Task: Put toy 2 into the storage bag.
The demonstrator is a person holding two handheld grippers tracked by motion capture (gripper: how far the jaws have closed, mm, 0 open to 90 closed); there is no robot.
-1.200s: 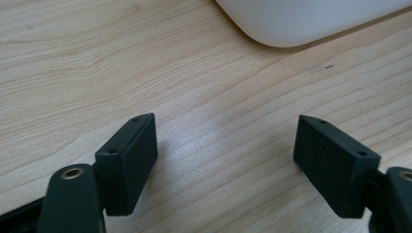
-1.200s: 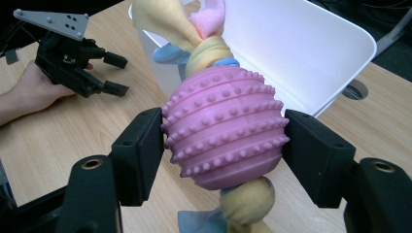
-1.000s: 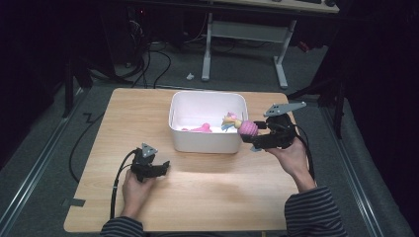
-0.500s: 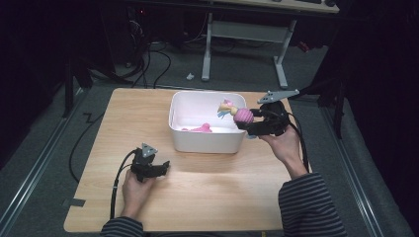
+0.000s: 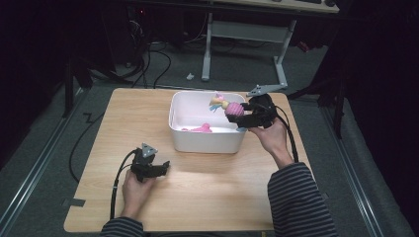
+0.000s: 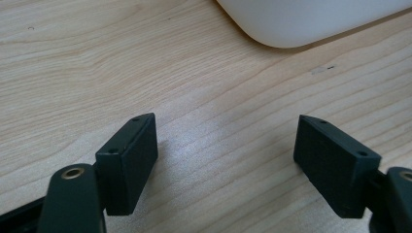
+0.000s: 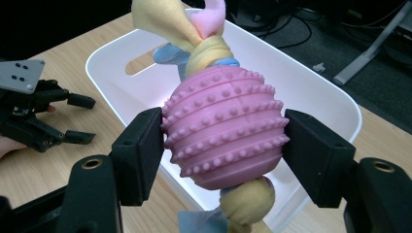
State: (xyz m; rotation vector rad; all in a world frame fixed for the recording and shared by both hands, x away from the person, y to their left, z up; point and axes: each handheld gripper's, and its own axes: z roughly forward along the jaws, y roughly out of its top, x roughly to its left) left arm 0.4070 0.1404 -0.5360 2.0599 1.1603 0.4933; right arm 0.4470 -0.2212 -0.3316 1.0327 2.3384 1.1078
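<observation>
My right gripper [image 7: 223, 145] is clamped on a pink studded rubber ball [image 7: 224, 130], one black pad pressing each side of it. A knotted fleece rope [image 7: 206, 36] in yellow, pink and blue runs through the ball, with a knot showing above it and another below. In the high view I hold the toy [image 5: 228, 106] in the air above the right end of the white plastic bin [image 5: 207, 140], over its rim rather than down inside. The gripper's body sits just outside the bin's right wall, with my right hand [image 5: 269, 136] behind it and my striped sleeve [image 5: 295, 200] trailing back toward the table's near edge.

Inside the bin lies another pink item [image 5: 200, 129] on the floor; I cannot tell what it is.

My left gripper [image 5: 163, 167] rests low on the wooden table [image 5: 222, 192], well apart from the toy and a little in front of the bin's near left corner. Its jaws stand wide apart with nothing but bare wood between them, and the bin's rounded corner [image 6: 311, 22] shows ahead in the left gripper view. My left hand [image 5: 134, 190] wraps the body from behind, and the cable [image 5: 117, 180] loops off beside it toward the table's near edge.
</observation>
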